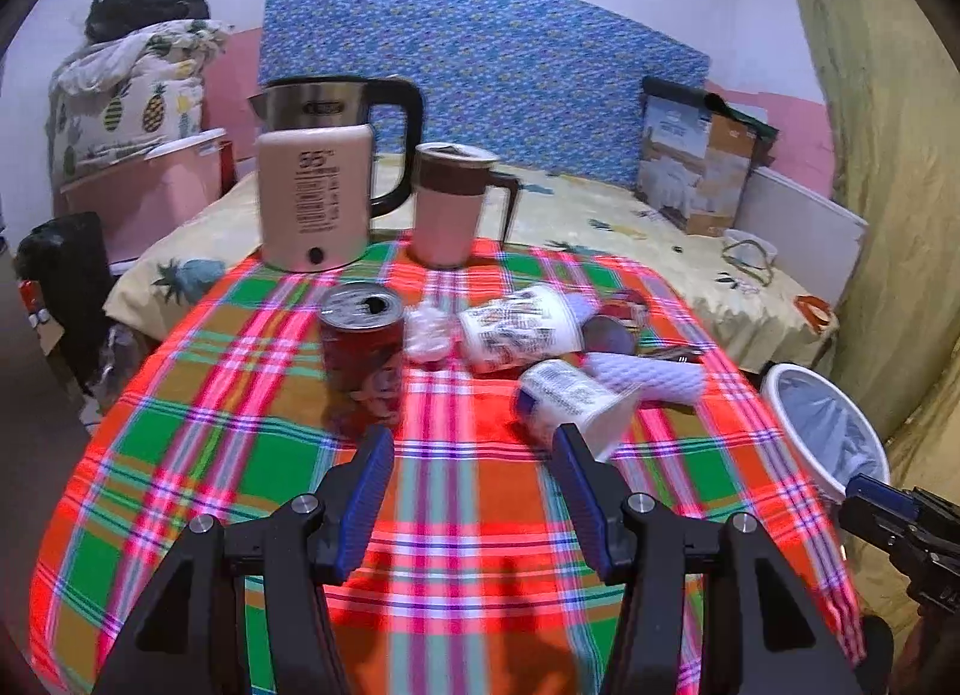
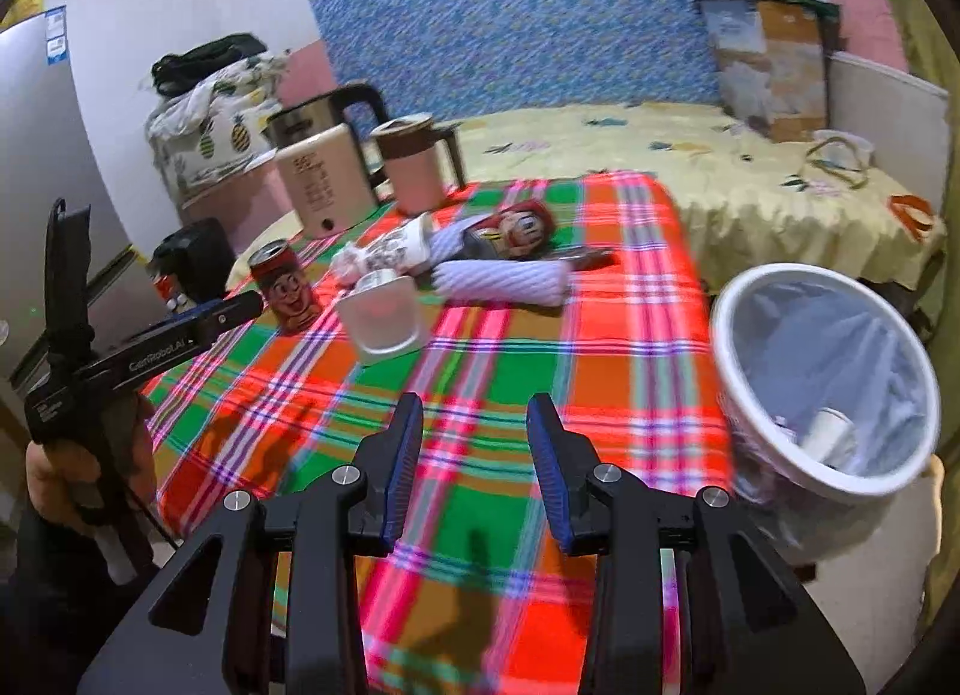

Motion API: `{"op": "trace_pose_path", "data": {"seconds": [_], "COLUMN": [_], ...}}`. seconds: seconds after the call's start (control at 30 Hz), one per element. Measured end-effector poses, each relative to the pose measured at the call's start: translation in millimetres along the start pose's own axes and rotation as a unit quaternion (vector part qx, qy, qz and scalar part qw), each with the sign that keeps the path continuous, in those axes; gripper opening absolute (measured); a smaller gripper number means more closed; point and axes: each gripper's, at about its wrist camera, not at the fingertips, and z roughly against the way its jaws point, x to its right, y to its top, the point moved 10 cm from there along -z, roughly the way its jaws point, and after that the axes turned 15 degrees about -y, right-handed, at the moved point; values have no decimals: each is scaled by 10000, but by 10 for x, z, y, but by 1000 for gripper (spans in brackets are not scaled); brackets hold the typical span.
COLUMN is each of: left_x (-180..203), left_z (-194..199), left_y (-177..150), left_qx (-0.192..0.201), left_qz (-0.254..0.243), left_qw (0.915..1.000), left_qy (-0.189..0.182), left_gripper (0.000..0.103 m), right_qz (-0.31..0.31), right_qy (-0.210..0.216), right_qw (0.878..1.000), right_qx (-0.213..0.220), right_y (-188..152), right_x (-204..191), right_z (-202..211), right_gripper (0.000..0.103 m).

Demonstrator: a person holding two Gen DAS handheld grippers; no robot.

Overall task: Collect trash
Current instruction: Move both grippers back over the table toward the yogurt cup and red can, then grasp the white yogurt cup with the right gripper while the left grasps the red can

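On the plaid tablecloth point(image 1: 252, 455) stand a red can point(image 1: 363, 353), a crumpled white wad point(image 1: 427, 332), a printed paper cup point(image 1: 519, 329) on its side and a white plastic cup point(image 1: 570, 398) lying down. My left gripper point(image 1: 474, 449) is open above the cloth, just short of the can and the white cup, nothing between its fingers. My right gripper point(image 2: 474, 416) is open and empty over the cloth, left of the white bin point(image 2: 822, 371), which holds some white trash. The can point(image 2: 285, 287) and white cup point(image 2: 384, 317) lie ahead of it.
A pink kettle point(image 1: 312, 197) and a pink mug point(image 1: 453, 203) stand at the table's far edge. A doll point(image 2: 510, 251) lies behind the cups. Beyond is a bed with a yellow sheet point(image 1: 630, 215) and a box point(image 1: 702, 161). A hand point(image 2: 66, 473) holds the left gripper.
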Motion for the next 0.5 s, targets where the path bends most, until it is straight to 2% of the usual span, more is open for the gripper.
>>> {"op": "trace_pose_path", "data": {"seconds": [0.23, 0.5], "left_x": [-474, -663], "left_z": [6, -242], "left_y": [45, 121], "left_qx": [34, -46], "left_qz": [288, 338], "left_qw": [9992, 9991], "left_qy": [284, 258], "left_gripper": [55, 60], "right_qz": [299, 511], "right_qy": [199, 283], "right_qw": [9991, 9972], "right_qx": [-223, -477], "right_y": [76, 104], "right_x": [-329, -505], "right_z": [-365, -689], "right_gripper": [39, 39]}}
